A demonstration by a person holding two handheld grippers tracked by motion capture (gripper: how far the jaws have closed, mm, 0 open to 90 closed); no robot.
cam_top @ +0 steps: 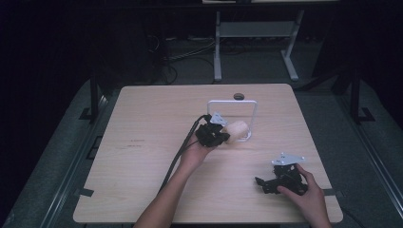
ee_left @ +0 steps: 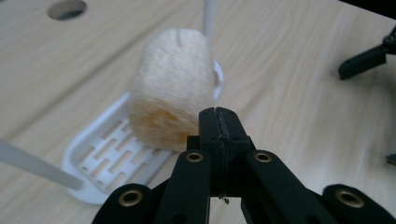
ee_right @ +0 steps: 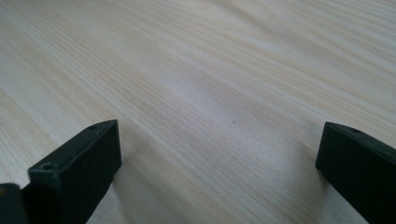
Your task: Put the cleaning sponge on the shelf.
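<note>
Apparently my left gripper (ee_left: pixel 218 122) had its jaws pressed together, nothing between them, just beside the cream fuzzy roll (ee_left: pixel 172 88) over the white slotted rack (ee_left: pixel 105 156). I judged the roll placed; next meant backing away. My right gripper (ee_right: pixel 217 154) rested agape on the table (ee_right: pixel 210 70). No writing was legible.

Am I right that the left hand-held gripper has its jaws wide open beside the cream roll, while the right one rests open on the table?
Not quite. The left hand-held gripper has its jaws shut, pressed together with nothing between them, as the left gripper view shows. The rest holds: it sits beside the cream roll over the white rack, and the right hand-held gripper rests open on the table.
</note>
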